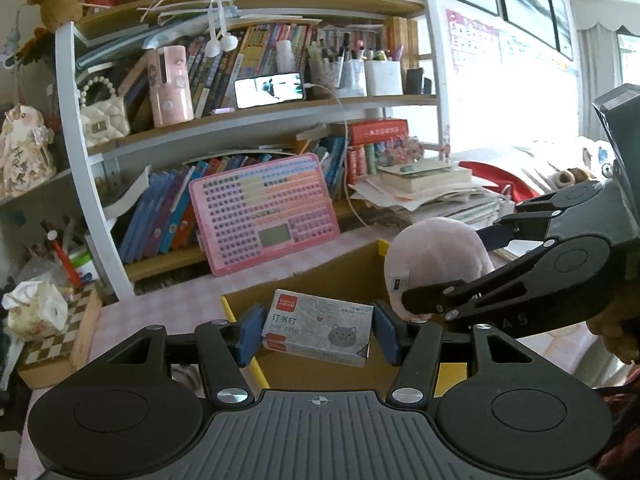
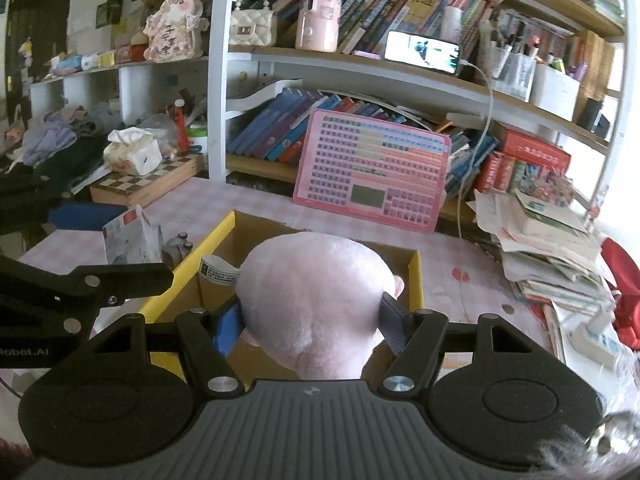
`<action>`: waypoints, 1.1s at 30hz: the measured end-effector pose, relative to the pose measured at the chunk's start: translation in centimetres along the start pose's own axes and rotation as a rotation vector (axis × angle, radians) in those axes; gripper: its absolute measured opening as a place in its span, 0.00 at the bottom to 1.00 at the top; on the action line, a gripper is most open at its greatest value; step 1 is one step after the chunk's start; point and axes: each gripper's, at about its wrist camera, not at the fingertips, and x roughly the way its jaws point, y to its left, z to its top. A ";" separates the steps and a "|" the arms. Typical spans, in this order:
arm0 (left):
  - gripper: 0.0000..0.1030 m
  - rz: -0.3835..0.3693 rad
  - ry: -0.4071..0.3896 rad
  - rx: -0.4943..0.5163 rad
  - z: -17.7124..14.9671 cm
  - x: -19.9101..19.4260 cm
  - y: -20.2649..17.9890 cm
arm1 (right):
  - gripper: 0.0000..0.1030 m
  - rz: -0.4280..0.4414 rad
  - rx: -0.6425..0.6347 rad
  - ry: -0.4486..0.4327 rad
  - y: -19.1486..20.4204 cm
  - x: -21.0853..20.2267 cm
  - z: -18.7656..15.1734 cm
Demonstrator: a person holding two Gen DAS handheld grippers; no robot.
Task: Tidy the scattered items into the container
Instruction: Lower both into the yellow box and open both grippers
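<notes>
Both grippers are loaded over the box [image 2: 416,280]. The left gripper [image 1: 318,330] clamps the staples [image 1: 320,330] across the short ends, blue pads flat on the card – a small stiff carton, light, likely crushable at the corners, so a grip on the flat ends looks right. It hangs above the near left corner of the box. The right gripper [image 2: 312,320] squeezes the plush [image 2: 316,304] across its middle – soft, light, springy; the pads sink in, so it should not slip but may bulge and snag the rim. The plush sits over the open box, not yet inside.
</notes>
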 end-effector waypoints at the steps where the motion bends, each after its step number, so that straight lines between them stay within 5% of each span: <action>1: 0.55 0.006 0.004 0.001 0.1 0.5 -0.1 | 0.64 0.009 -0.008 0.003 -0.3 0.5 0.2; 15: 0.55 0.014 0.152 0.129 0.9 7.7 -0.7 | 0.64 0.148 -0.227 0.148 -1.6 9.3 0.4; 33: 0.55 -0.078 0.425 0.413 -0.6 17.2 -1.2 | 0.65 0.229 -0.798 0.409 0.9 17.8 -1.9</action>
